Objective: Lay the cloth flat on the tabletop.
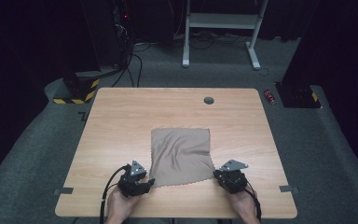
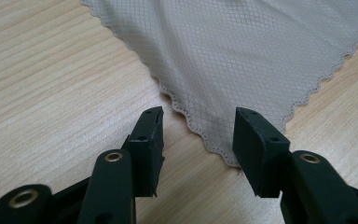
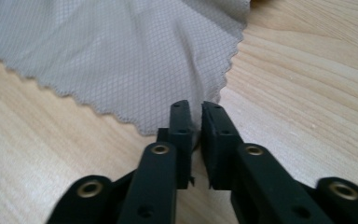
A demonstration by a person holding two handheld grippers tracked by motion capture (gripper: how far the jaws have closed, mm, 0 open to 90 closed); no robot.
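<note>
Cloth corners: left hand-held gripper apart astride one, right hand-held gripper clamped on another.

Matt grid-woven beige cloth, smooth pale wood-grain table, matt black plastic tools

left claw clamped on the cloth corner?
No: in the left gripper view the left claw stands open, the cloth corner lying between its jaws unpinched.
</note>
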